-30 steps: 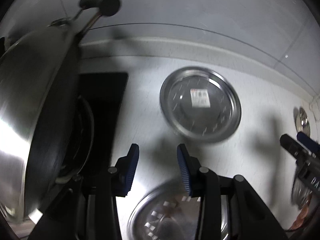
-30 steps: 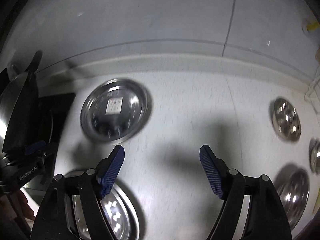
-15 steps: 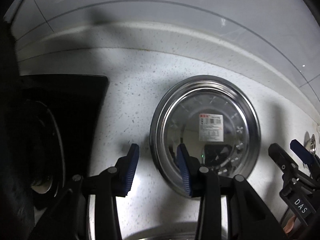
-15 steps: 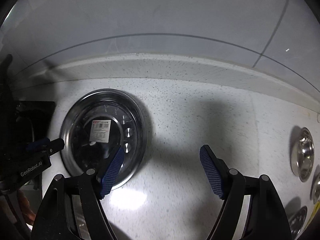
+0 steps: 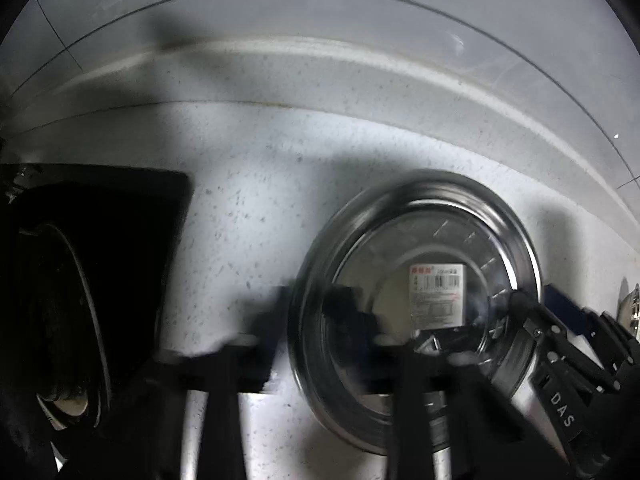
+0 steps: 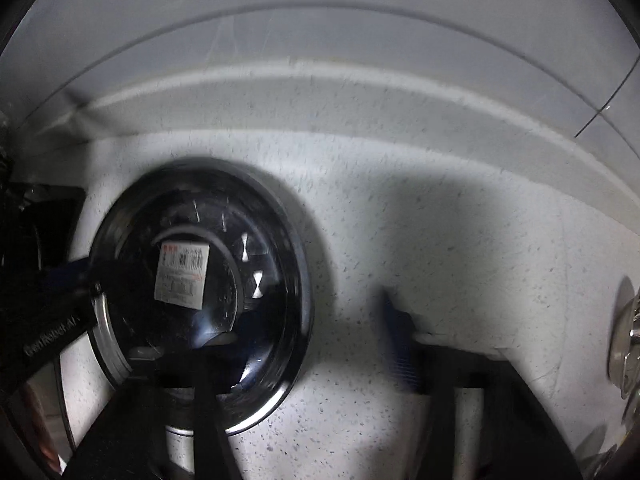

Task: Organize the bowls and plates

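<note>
A round steel plate (image 5: pixel 436 240) with a white barcode label lies on the speckled white counter; it also shows in the right wrist view (image 6: pixel 192 280). My left gripper (image 5: pixel 312 312) is open and blurred, its fingers astride the plate's left rim. My right gripper (image 6: pixel 316 332) is open, its left finger over the plate's right part and its right finger (image 6: pixel 400 344) over bare counter. Each gripper shows at the other view's edge, at the plate's opposite sides.
A black stove top with a burner (image 5: pixel 72 312) lies left of the plate. Small steel bowls (image 6: pixel 626 344) sit at the far right of the counter. The backsplash ledge (image 5: pixel 320 76) runs along the back.
Both grippers have moved forward and down to the labelled plate, which is now larger and lower in both views. The left gripper's fingers now straddle its left rim.
</note>
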`<state>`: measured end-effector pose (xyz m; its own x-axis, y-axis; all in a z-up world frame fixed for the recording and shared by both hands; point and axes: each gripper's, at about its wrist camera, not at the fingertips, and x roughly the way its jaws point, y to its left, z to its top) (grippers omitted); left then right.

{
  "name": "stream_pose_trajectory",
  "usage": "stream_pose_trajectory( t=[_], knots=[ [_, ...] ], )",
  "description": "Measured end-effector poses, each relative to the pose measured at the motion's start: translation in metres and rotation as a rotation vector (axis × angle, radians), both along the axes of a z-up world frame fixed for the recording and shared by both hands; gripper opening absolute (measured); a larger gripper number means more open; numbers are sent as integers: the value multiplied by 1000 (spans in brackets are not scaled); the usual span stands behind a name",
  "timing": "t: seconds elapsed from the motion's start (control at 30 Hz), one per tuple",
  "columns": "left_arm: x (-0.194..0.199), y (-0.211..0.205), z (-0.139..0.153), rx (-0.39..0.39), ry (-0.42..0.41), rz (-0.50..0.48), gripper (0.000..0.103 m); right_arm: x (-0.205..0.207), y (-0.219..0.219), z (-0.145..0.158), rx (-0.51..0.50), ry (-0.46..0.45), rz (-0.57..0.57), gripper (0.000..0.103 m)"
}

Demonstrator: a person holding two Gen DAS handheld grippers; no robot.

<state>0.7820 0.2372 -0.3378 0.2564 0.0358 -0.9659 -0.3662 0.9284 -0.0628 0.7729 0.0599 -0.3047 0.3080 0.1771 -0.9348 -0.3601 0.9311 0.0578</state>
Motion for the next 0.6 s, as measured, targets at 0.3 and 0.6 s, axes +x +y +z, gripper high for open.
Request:
stream_pose_trajectory(
  t=[0.3,0.6],
  knots=[
    [-19,-17,5,25,6,-41,14,-21,-3,6,-21,13,-11,12],
    [-59,-37,32,61,-40,-70,14,-59,-16,34,-7,-34,-35,12]
  ],
)
